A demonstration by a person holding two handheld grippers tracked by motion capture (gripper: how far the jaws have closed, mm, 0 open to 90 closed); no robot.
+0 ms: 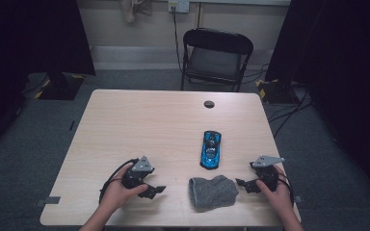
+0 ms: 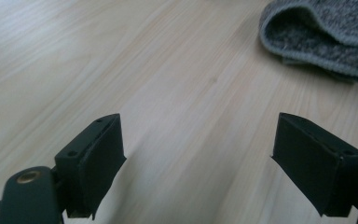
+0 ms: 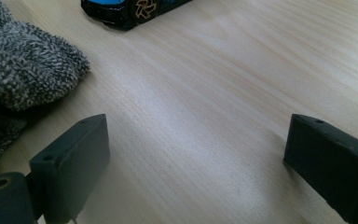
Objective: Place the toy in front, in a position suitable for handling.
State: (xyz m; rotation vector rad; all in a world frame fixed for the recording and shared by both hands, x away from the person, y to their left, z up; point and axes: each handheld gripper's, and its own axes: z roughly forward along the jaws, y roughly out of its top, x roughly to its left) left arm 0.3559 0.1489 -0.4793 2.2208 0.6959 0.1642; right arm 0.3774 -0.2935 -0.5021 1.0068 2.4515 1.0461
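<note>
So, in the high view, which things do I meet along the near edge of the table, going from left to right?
Left claw → grey knitted sock → right claw. The blue and black toy car lies farther back, above the sock, so it is outside this row.

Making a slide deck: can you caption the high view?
Two open grippers, left gripper and right gripper, flank a grey sock beside a blue toy car.
</note>
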